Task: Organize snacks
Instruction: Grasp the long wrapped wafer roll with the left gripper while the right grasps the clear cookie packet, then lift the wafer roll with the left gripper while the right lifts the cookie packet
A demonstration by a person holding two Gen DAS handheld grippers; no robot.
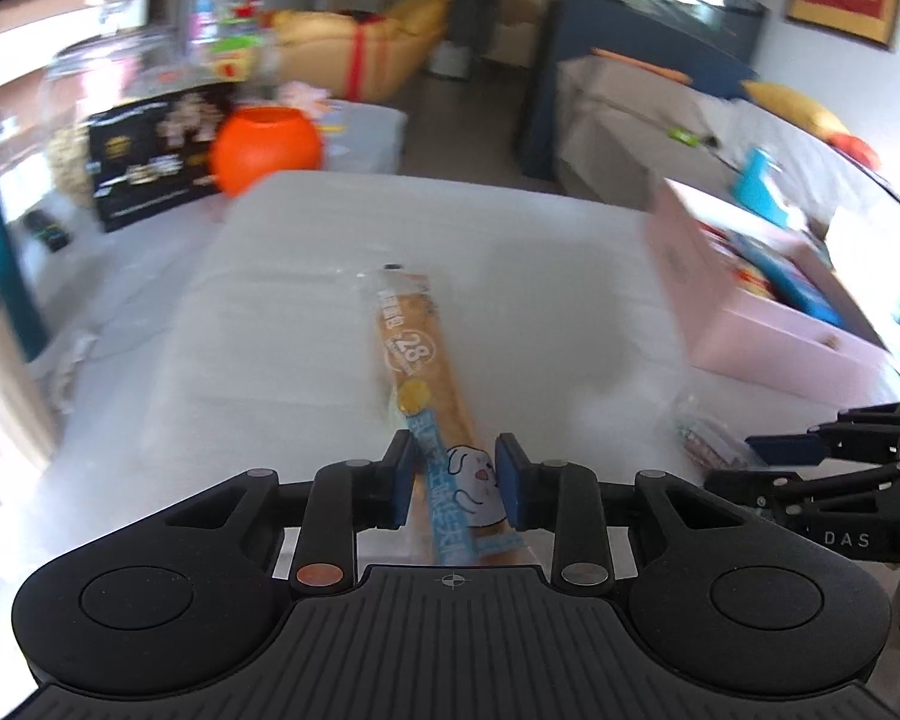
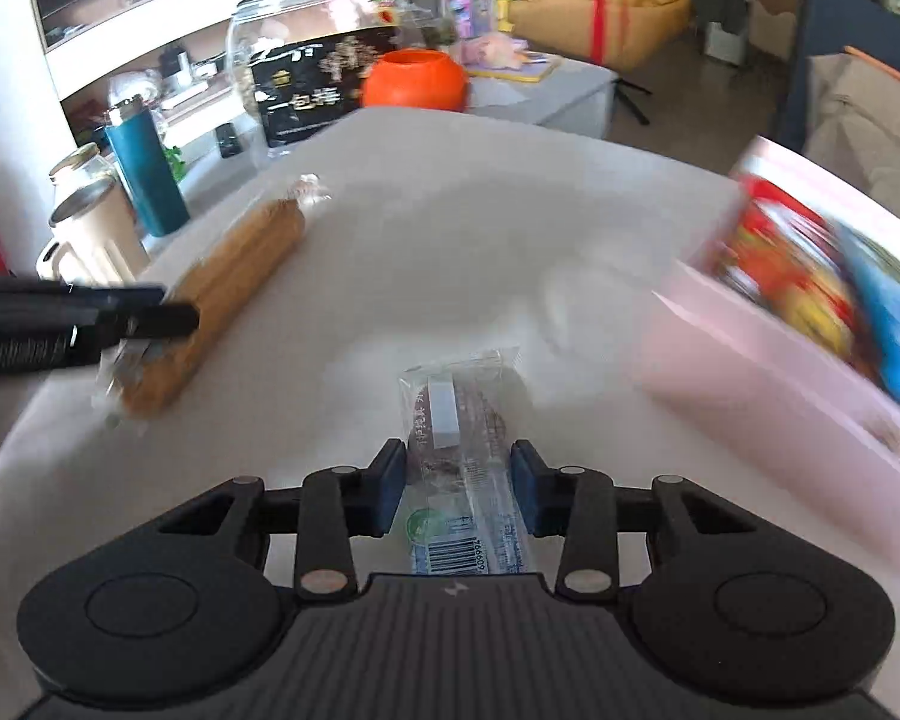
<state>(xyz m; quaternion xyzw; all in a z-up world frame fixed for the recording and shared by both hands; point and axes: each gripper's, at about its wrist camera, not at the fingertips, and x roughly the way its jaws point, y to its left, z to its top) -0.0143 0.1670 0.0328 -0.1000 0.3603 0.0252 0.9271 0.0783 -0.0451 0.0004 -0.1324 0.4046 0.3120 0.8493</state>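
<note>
A long tan bread stick (image 1: 417, 348) in a clear wrapper with a blue label lies lengthwise on the white table (image 1: 540, 252). My left gripper (image 1: 456, 468) is shut on its near end. A short clear packet (image 2: 456, 402) holding a dark brown snack lies on the table with my right gripper (image 2: 456, 474) shut on it. In the right wrist view the left gripper (image 2: 174, 324) sits at the left, on the bread stick (image 2: 240, 276). The left wrist view has the right gripper (image 1: 735, 462) low at the right, at that packet (image 1: 705, 438).
A pink box (image 1: 780, 354) with several colourful snack packs stands open on the right (image 2: 750, 372). Behind the table are an orange round pot (image 2: 417, 81), a black bag (image 2: 306, 90) and a glass jar (image 2: 288, 6). A teal bottle (image 2: 147, 180) and a white cup (image 2: 90, 234) stand left.
</note>
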